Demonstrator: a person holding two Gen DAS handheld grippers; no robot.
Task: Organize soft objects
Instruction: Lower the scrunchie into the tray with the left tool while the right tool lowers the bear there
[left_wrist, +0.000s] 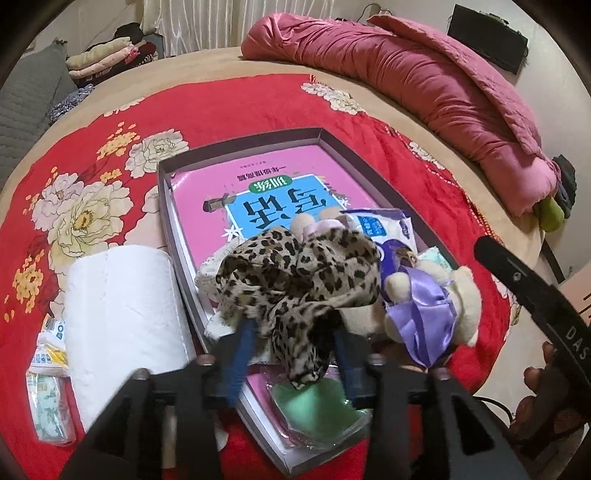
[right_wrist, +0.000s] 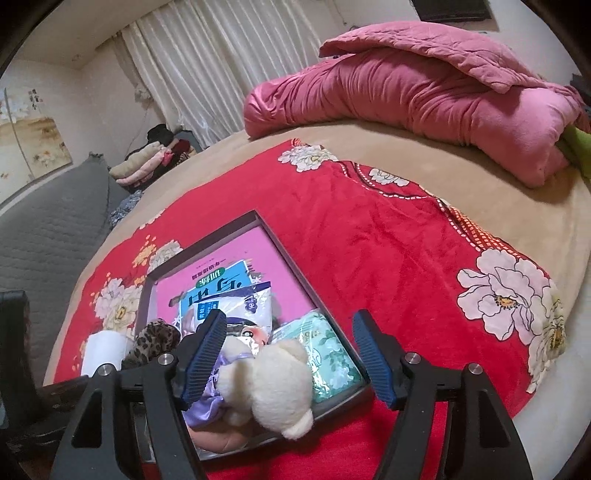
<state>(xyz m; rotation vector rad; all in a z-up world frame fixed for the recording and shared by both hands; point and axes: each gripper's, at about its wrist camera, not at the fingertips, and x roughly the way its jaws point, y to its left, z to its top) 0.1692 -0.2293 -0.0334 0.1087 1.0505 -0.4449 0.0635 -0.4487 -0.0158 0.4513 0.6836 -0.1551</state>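
A shallow grey box (left_wrist: 164, 206) lies on the red floral blanket, with a pink book (left_wrist: 207, 181) in its bottom. My left gripper (left_wrist: 291, 328) has the leopard-print cloth (left_wrist: 299, 273) bunched between its blue fingers, above the box. A cream teddy bear in a purple dress (left_wrist: 432, 299) lies in the box at the right; in the right wrist view the bear (right_wrist: 269, 380) sits between my right gripper's (right_wrist: 290, 354) wide-open fingers, untouched. The cloth also shows there (right_wrist: 155, 339).
A white paper roll (left_wrist: 122, 314) and tissue packs (left_wrist: 48, 398) lie left of the box. More packs (right_wrist: 325, 354) and a green pouch (left_wrist: 317, 410) lie in it. A pink quilt (right_wrist: 424, 88) is rolled at the far side of the bed.
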